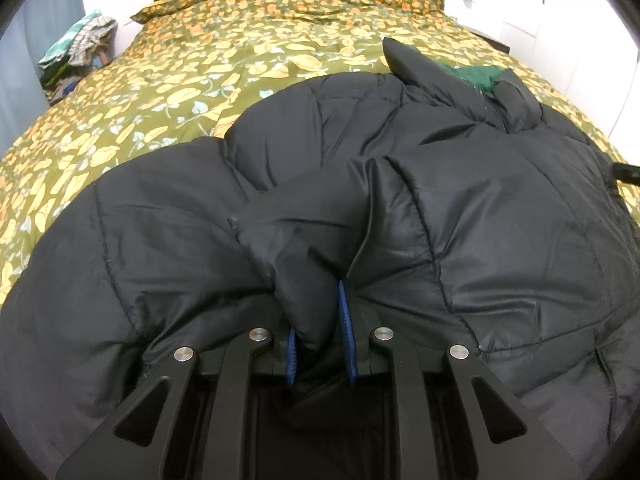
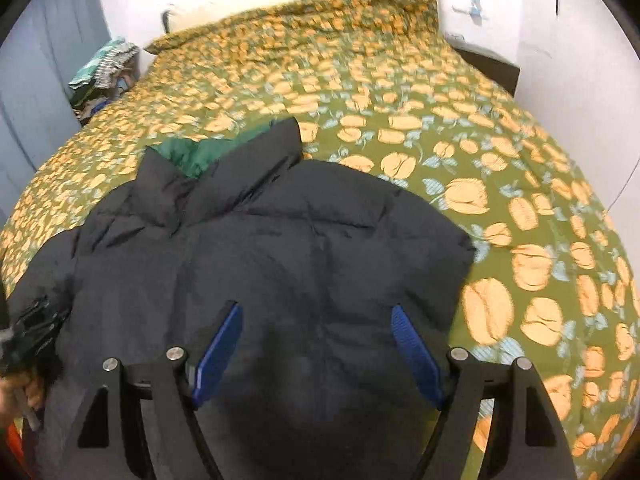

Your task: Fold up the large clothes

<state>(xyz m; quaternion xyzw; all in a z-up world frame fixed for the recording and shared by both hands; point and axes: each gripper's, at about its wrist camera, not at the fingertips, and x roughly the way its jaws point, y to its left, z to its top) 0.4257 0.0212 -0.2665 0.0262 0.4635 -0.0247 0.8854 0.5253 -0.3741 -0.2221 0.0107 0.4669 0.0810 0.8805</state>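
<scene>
Black puffer jacket (image 1: 400,184) lay spread on the bed (image 1: 200,80), front up, collar toward the pillows, green lining (image 2: 196,152) showing at the neck. It sat over the near half of the floral duvet.

Left hand-held gripper (image 1: 320,344) was pinched narrow on a puffy fold of the jacket, likely a sleeve end or hem corner; blue pads (image 1: 346,320) squeezed the fabric between them. Right hand-held gripper (image 2: 316,344) stood wide, holding nothing, pads on either side above the jacket's lower front. Right view was blurred, so contact with the cloth could not be told.

Handling guess: light for its bulk, soft, springy fill, shell looked slick and shiny, so thin pinches could slip. Folds would likely puff back up unless pressed flat. Best holds seemed to be stitched edges: hem, cuff, collar or quilt seams, where the fabric bunches thinner. Nothing fragile. A pile of clothes (image 1: 80,44) sat beside the bed, well apart.
</scene>
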